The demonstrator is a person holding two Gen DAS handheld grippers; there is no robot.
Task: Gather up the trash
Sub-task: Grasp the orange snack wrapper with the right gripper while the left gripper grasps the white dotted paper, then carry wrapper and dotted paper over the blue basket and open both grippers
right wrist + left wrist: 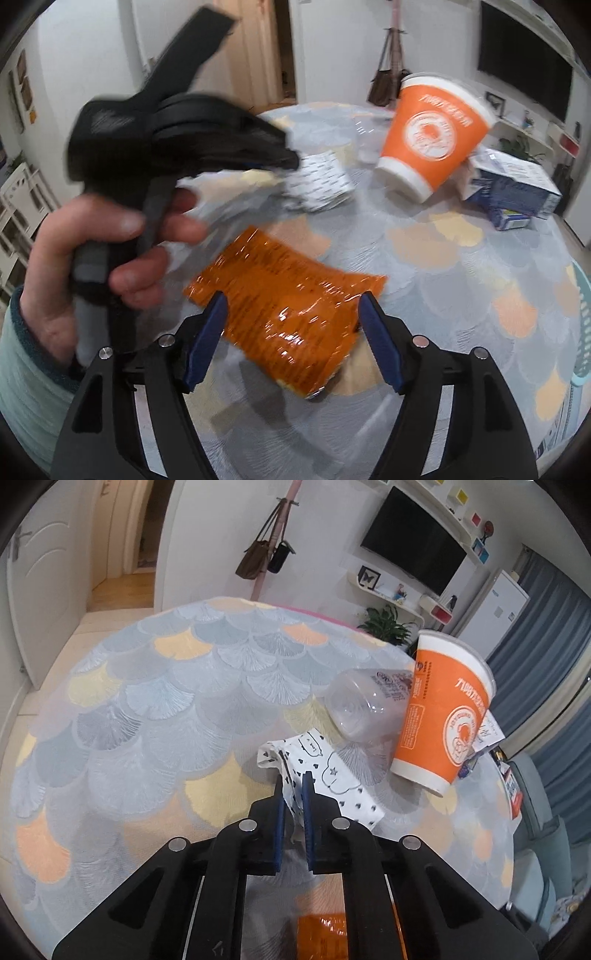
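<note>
Meanwhile left gripper (pixel 293 786) pinches crumpled patterned paper (pixel 332 775); right gripper (pixel 291 314) straddles glossy orange wrapper (pixel 288 314).

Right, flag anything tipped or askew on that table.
The orange paper cup is tilted, propped against a clear plastic bottle lying on its side. The blue box behind looks torn open.

Left wrist cam sits low and close over the table (pixel 122 686), looking forward along its fingers toward the far wall with the TV (pixel 413 541); the orange cup (pixel 443 709) is right of centre. Right wrist cam is also close, angled down at the tabletop (pixel 424 266), facing the far doorway, and picks up the left gripper (pixel 291 160) from its near side. Shared: the table, orange cup (pixel 432 136), orange wrapper (pixel 291 306) (bottom edge of the left view (pixel 321 934)), patterned white packet (pixel 332 775).
</note>
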